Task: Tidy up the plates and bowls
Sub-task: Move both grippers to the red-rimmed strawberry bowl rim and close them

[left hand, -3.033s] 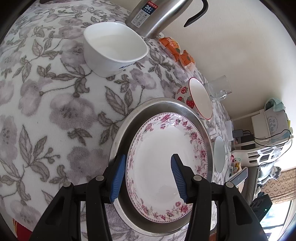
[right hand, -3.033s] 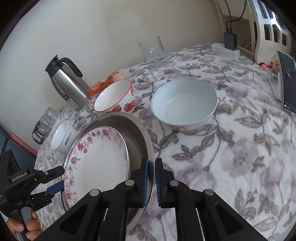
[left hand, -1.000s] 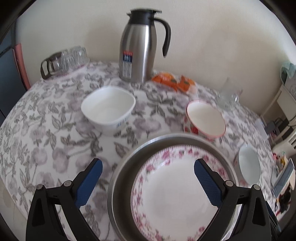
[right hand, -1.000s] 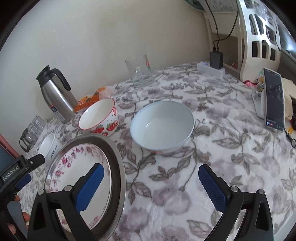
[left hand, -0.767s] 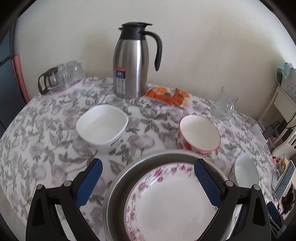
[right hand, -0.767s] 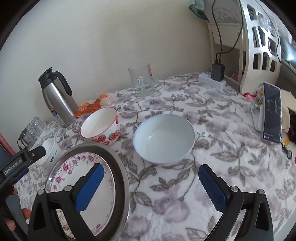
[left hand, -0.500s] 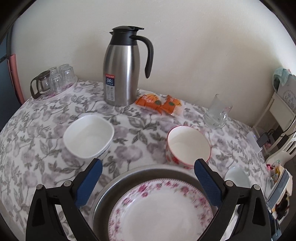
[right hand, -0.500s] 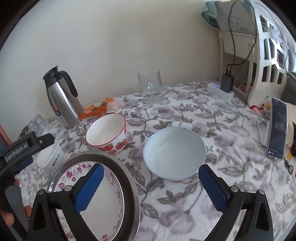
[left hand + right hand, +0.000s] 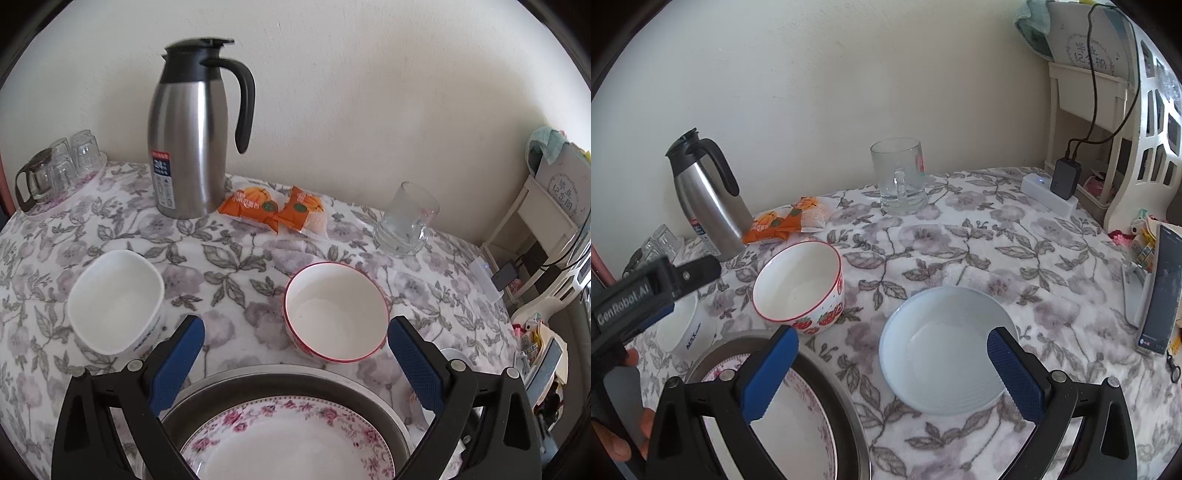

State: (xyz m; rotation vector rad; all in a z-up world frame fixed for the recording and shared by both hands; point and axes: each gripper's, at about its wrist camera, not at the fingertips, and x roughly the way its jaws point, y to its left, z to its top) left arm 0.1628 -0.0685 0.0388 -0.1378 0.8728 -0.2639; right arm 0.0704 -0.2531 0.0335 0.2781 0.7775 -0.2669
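Both the left gripper [image 9: 293, 363] and the right gripper [image 9: 892, 373] are spread wide and empty. The strawberry bowl [image 9: 336, 312] rests on the tablecloth [image 9: 236, 277] beside the floral plate [image 9: 291, 439]. It is probably glazed ceramic: rigid, slippery, breakable. Pinch across the rim wall.

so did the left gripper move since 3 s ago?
Yes. The left gripper opened and pulled back and up off the floral plate; the thermos now stands upright in its view.

Table under a grey floral cloth [image 9: 240, 266], steel jug [image 9: 186, 129], square white bowl [image 9: 116, 301], strawberry-patterned bowl [image 9: 798, 286], pale blue bowl [image 9: 947, 349], round metal tray [image 9: 291, 373], glass mug [image 9: 899, 175], orange snack packets [image 9: 273, 208]
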